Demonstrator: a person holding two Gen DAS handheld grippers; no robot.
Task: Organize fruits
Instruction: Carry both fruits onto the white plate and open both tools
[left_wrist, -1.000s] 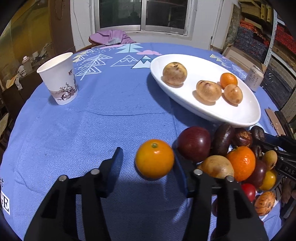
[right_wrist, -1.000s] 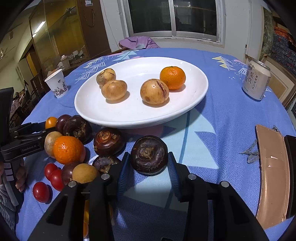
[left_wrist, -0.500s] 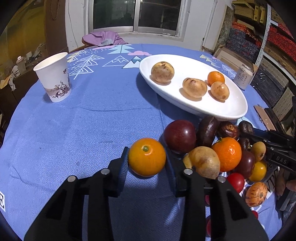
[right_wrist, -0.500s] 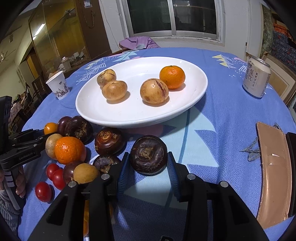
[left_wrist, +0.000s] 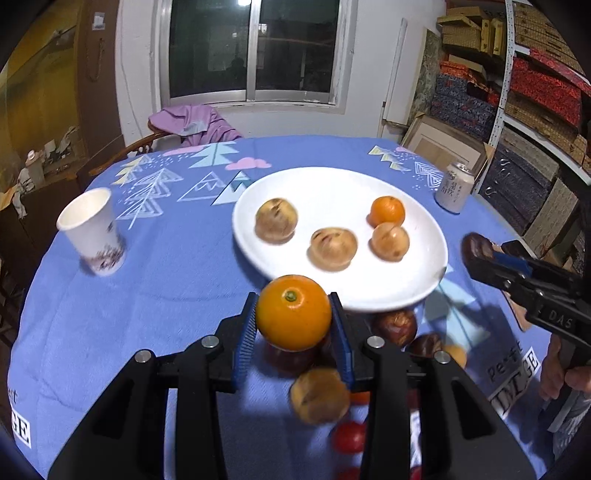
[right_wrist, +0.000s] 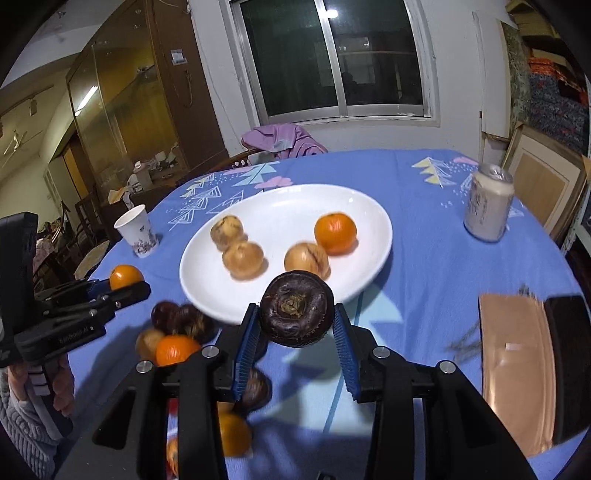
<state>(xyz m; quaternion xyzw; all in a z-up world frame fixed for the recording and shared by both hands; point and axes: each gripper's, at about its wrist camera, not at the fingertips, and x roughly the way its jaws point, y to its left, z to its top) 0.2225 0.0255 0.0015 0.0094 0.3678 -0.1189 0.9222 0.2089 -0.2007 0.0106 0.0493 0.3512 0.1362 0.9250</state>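
My left gripper (left_wrist: 293, 314) is shut on an orange (left_wrist: 293, 312) and holds it in the air, in front of the near rim of the white plate (left_wrist: 332, 184). My right gripper (right_wrist: 295, 319) is shut on a dark purple round fruit (right_wrist: 295, 308), also lifted, just before the plate (right_wrist: 295, 199). The plate carries three tan fruits (left_wrist: 332, 248) and a small orange (left_wrist: 387, 210). Below both grippers a loose heap of fruits (right_wrist: 173, 332) lies on the blue cloth. In the left wrist view the right gripper (left_wrist: 480, 254) shows at the right with its dark fruit.
A paper cup (left_wrist: 92, 230) stands at the left of the round table (left_wrist: 147, 295). A drinks can (left_wrist: 453, 192) stands right of the plate. A copper-coloured flat object (right_wrist: 517, 369) lies at the right edge. A chair with purple cloth (left_wrist: 192, 123) is behind the table.
The left gripper closed on the orange and lifted it off the cloth toward the plate. The right gripper rose with the dark fruit it held. The heap now lies below both.
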